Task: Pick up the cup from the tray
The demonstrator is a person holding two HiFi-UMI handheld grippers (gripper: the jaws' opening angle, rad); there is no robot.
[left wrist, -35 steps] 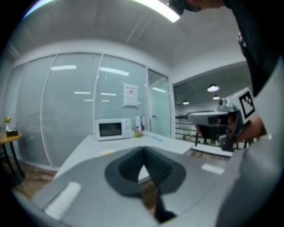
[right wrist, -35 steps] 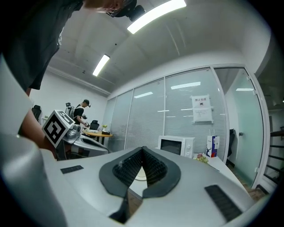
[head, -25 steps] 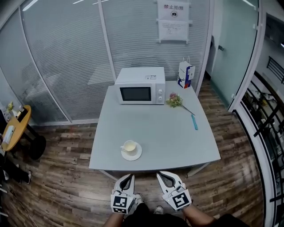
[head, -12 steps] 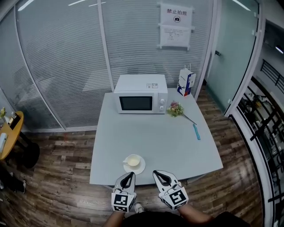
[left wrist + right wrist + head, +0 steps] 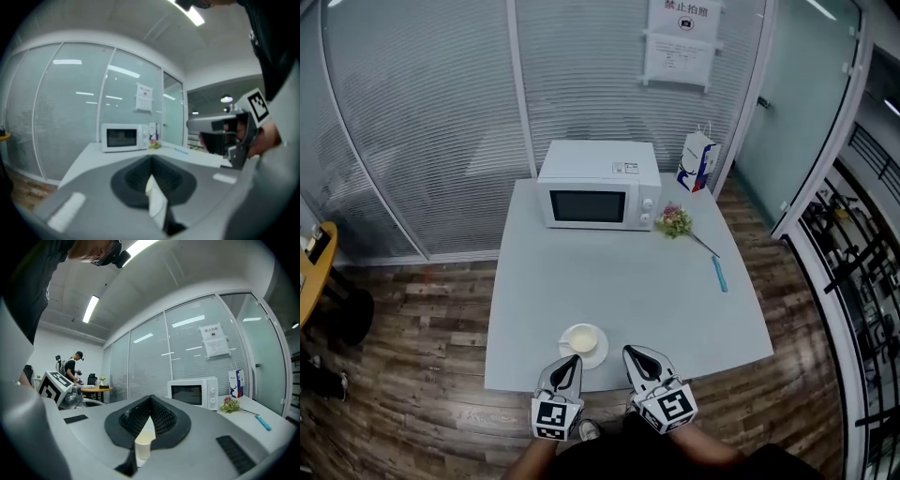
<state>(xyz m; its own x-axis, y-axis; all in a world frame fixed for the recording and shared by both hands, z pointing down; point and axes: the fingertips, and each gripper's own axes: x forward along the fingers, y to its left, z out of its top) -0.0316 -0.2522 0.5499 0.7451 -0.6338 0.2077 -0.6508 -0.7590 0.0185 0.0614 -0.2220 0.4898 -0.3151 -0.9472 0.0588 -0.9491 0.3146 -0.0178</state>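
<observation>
A cream cup (image 5: 580, 337) stands on a white saucer (image 5: 595, 355) near the front edge of the grey table (image 5: 656, 300). My left gripper (image 5: 566, 366) hovers just before that edge, its tip close to the saucer, jaws shut and empty. My right gripper (image 5: 638, 360) is beside it, a little right of the saucer, jaws also together with nothing in them. In the right gripper view the cup (image 5: 144, 442) shows below the closed jaws of the right gripper (image 5: 151, 399). The left gripper (image 5: 151, 160) view shows only a pale sliver (image 5: 155, 199) low between its jaws.
A white microwave (image 5: 598, 197) stands at the back of the table, with a paper bag (image 5: 697, 161), a small bunch of flowers (image 5: 677, 220) and a blue pen (image 5: 719, 273) to its right. Glass walls rise behind. A person (image 5: 71, 366) stands far off.
The table has drawn closer in the head view. Both grippers now reach the table's front edge, and the left one sits right by the saucer. The cup has not moved.
</observation>
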